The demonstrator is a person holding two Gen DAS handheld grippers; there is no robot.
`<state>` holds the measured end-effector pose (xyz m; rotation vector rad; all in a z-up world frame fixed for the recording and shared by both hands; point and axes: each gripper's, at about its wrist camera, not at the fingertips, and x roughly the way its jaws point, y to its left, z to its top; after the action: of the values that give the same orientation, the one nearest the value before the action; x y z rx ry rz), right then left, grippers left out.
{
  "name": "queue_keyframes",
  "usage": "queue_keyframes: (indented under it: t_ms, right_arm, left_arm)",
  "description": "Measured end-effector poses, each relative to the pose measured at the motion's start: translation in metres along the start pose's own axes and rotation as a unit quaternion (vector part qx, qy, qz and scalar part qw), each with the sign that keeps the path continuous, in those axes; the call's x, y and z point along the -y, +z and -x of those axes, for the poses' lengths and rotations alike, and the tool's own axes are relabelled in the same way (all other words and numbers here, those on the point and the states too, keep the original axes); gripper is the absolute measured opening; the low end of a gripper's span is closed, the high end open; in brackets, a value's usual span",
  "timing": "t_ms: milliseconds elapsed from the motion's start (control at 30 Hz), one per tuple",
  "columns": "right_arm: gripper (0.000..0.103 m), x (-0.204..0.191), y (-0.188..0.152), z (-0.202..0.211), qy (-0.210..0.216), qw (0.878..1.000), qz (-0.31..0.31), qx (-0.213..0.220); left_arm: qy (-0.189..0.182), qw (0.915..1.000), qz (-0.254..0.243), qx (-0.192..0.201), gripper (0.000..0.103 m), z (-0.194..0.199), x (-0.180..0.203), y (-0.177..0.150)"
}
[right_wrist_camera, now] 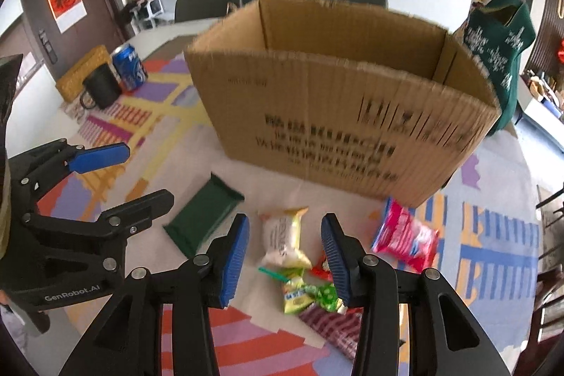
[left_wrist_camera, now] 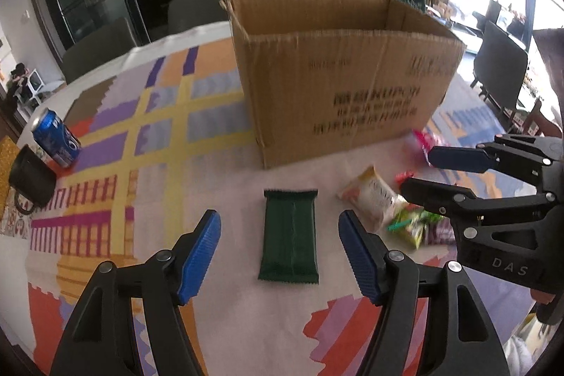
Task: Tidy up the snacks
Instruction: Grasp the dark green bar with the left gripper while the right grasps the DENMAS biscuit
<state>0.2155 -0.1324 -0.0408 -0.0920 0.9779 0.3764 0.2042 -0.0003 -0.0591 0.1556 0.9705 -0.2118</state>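
My left gripper (left_wrist_camera: 280,251) is spread wide and empty, its blue pads flanking the green bar (left_wrist_camera: 289,236), which lies flat on the tablecloth (left_wrist_camera: 158,136); whether the pads touch the cloth I cannot tell. My right gripper (right_wrist_camera: 285,252) is likewise released and empty, poised over the white packet (right_wrist_camera: 283,236), with the yellow-green packet (right_wrist_camera: 305,296) and a striped wrapper (right_wrist_camera: 335,326) just below it and the pink packet (right_wrist_camera: 405,238) off to its right. The two tools point at neighbouring snacks, both aimed toward the box (right_wrist_camera: 338,115) standing open just behind them.

Progress, as I judge it: early. Every snack in view is loose on the cloth before the box; the box's floor is hidden, so I cannot tell whether anything is inside. All visible packets remain to be moved. A can (left_wrist_camera: 56,138) and mug (left_wrist_camera: 31,177) stand well apart at far left.
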Motion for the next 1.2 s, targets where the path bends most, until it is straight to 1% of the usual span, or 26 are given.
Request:
queue_keyframes:
  t_ms: [167,467,500,533,600,900,1000,1033,1067,1100,1167,1200]
  right_arm:
    - [0.044,-0.003,-0.008,-0.017,0.002,1.0,0.01,-0.026]
    - [0.044,-0.006,-0.013,-0.042,0.0,0.998,0.025,-0.057]
    - [0.044,-0.006,-0.013,-0.044,-0.002,0.998,0.026,-0.061]
    - [0.047,-0.005,-0.013,-0.046,-0.002,0.998,0.027,-0.063]
    - [0.05,-0.005,-0.013,-0.051,-0.003,0.997,0.028,-0.068]
    - [0.05,-0.005,-0.01,-0.069,-0.003,0.996,0.035,-0.086]
    - [0.05,-0.006,-0.008,-0.074,-0.004,0.995,0.038,-0.09]
    - [0.05,-0.007,-0.008,-0.076,-0.004,0.995,0.038,-0.091]
    - [0.05,-0.007,-0.008,-0.077,-0.003,0.995,0.039,-0.092]
    - [0.05,-0.008,-0.007,-0.079,-0.003,0.995,0.039,-0.093]
    - [0.05,-0.008,-0.006,-0.082,-0.002,0.995,0.037,-0.094]
    - [0.05,-0.008,-0.005,-0.084,-0.002,0.995,0.036,-0.095]
  left_arm:
    - [-0.01,0.9997,-0.006,-0.021,0.072,-0.015,0.0,-0.009]
    - [-0.005,0.9978,-0.017,-0.063,0.074,-0.051,0.004,-0.015]
    - [-0.004,0.9977,-0.017,-0.066,0.074,-0.055,0.004,-0.015]
    - [-0.003,0.9975,-0.018,-0.068,0.075,-0.057,0.005,-0.015]
    - [-0.001,0.9973,-0.017,-0.072,0.075,-0.062,0.005,-0.014]
    - [0.008,0.9962,-0.008,-0.086,0.075,-0.084,0.003,-0.011]
    - [0.005,0.9966,-0.003,-0.082,0.075,-0.086,0.0,-0.011]
    - [0.005,0.9966,-0.003,-0.082,0.073,-0.086,0.0,-0.01]
    - [0.0,0.9967,-0.002,-0.081,0.068,-0.085,0.0,-0.01]
    - [-0.01,0.9967,0.0,-0.08,0.065,-0.085,-0.001,-0.011]
    - [-0.02,0.9967,0.0,-0.079,0.052,-0.082,0.0,-0.013]
    - [-0.019,0.9969,-0.002,-0.076,0.046,-0.081,0.001,-0.013]
